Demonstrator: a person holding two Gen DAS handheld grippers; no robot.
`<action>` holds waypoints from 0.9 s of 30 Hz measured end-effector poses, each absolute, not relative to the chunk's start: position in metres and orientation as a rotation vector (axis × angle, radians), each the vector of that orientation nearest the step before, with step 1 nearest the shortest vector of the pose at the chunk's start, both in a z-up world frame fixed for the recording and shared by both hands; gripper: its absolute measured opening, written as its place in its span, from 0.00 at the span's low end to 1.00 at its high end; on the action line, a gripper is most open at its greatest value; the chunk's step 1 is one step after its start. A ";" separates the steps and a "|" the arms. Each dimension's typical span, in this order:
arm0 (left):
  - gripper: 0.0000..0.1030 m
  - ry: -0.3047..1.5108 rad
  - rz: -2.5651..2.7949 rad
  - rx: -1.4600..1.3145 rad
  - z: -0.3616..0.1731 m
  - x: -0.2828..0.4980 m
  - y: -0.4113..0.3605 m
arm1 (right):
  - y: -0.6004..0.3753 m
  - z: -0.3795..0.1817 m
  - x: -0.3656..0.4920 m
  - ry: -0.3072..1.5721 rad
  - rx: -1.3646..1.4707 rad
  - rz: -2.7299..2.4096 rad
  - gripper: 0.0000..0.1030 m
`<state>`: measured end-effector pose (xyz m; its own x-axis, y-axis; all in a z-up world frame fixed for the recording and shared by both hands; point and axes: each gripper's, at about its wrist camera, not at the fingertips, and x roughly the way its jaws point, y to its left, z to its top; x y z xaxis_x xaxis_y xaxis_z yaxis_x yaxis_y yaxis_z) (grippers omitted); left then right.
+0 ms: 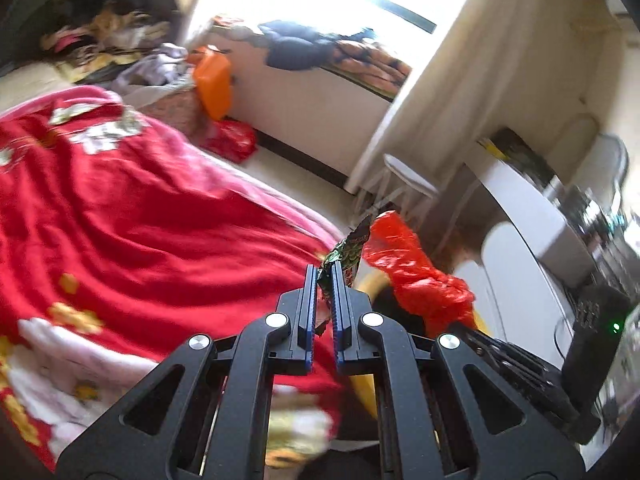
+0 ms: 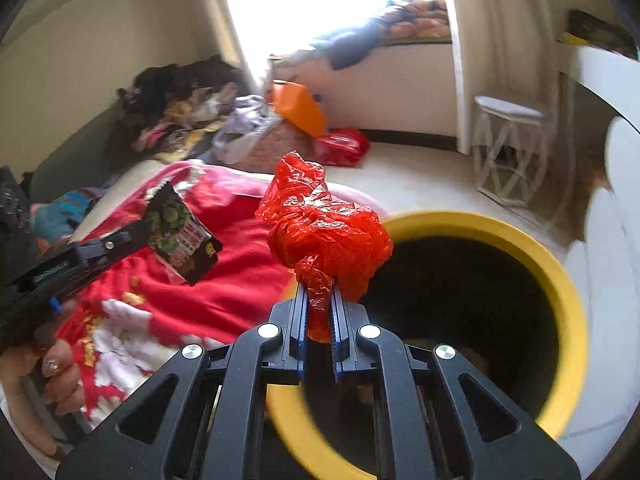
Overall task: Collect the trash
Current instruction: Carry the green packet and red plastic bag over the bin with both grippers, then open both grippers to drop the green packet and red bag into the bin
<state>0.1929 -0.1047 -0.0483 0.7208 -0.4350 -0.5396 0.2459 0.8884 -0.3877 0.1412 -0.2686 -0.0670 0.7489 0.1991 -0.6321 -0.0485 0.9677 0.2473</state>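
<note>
Our right tongs (image 2: 319,308) clench the twisted neck of a crumpled red plastic bag (image 2: 326,226), holding it at the near-left rim of the round yellow-rimmed bin (image 2: 560,276) for dropping. Our left tongs (image 1: 328,280) pinch a dark printed snack wrapper (image 1: 347,254), further left over the red floral bedspread (image 1: 160,220).

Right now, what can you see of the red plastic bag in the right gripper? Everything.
The red plastic bag is thin, glossy film, crumpled into a loose ball with a twisted neck at the bottom. The right gripper is shut on that neck, so the bag stands up above the fingertips. In the right wrist view it is at the near left rim of the yellow bin, partly over its dark opening and not inside. In the left wrist view the bag shows beside the snack wrapper. Nothing else touches it.
</note>
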 end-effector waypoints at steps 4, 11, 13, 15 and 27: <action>0.04 0.690 -0.443 -0.258 -0.055 0.190 -0.139 | -0.295 -0.079 0.126 0.738 0.238 0.054 0.09; 0.10 0.720 -0.550 -0.180 -0.065 0.190 -0.187 | -0.330 -0.090 0.102 0.764 0.311 -0.023 0.39; 0.41 0.723 -0.569 -0.158 -0.066 0.187 -0.196 | -0.340 -0.091 0.095 0.749 0.356 -0.031 0.53; 0.63 0.710 -0.576 -0.150 -0.065 0.182 -0.197 | -0.348 -0.089 0.085 0.730 0.377 -0.046 0.57; 0.90 0.577 -0.399 -0.112 -0.043 0.129 -0.150 | -0.312 -0.044 0.025 0.374 0.186 -0.112 0.94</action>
